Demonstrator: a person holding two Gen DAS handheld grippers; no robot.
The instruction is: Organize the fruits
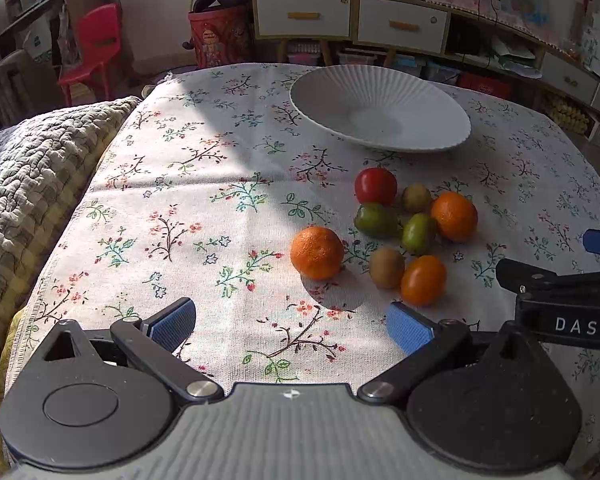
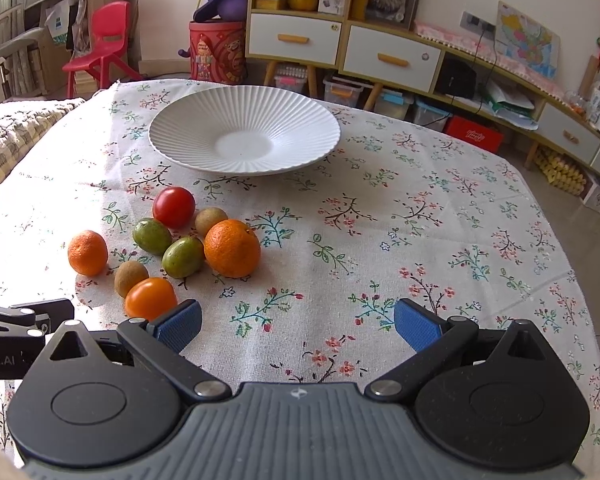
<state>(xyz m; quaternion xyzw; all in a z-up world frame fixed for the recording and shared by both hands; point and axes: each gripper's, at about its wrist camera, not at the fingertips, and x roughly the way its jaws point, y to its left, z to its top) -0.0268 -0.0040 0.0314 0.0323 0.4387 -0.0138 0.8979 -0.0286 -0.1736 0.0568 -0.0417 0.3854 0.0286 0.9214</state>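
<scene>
— Tongs first: my left tongs [image 1: 290,326] hang wide open over the flowered cloth [image 1: 204,184] on the counter, blue pads far apart, nothing between them.

— And the right?

— My right tongs [image 2: 298,326] are spread just as wide, empty too. Its left pad [image 2: 180,326] sits right beside the orange tomato [image 2: 150,298]; whether it touches, I can't tell.

— Where's the fruit?

— All in a loose cluster on the cloth, near me, short of the white ribbed plate [image 2: 180,120]. From the right view: red tomato [image 2: 174,207] at the back, a brown kiwi [image 2: 210,220] beside it, two green fruits [image 2: 152,236] [image 2: 183,257] in the middle, pressed close together. The big orange [image 2: 232,248] is snug against the right-hand green one.

— Anything apart from the pack?

— A smaller orange [image 2: 87,253] stands off to the left, with a second kiwi [image 2: 131,278] between it and the orange tomato.

— The plate?

— Farther back on the counter, well apart from the fruit, nothing lying in it.
</scene>
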